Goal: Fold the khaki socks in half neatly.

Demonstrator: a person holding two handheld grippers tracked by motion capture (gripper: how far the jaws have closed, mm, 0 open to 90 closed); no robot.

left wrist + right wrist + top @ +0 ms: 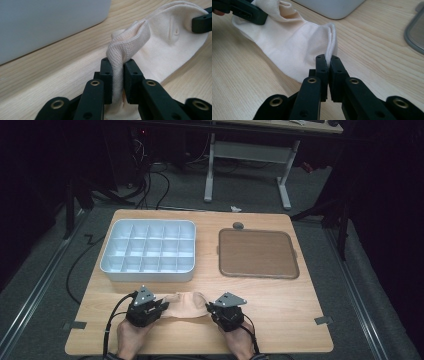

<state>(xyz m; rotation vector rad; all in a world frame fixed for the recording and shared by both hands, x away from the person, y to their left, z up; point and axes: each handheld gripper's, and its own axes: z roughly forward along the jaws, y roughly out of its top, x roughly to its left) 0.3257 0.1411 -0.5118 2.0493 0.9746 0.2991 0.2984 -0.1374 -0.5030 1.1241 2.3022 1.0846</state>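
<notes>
Left gripper (117,82): you pinch the sock (160,50) bunched.
Right gripper (328,75): closed on its thin hem.
Risk: pulling apart, your hem may slip out.

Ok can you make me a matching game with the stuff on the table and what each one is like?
Things:
1. sock
2. divided box
3. brown tray
4. left gripper

Descriptions:
A. flat, on the table's right half
B. pale cream, held at both ends
C. white, many empty compartments
D. black jaws pinching bunched fabric

Pairs: 1-B, 2-C, 3-A, 4-D
</notes>
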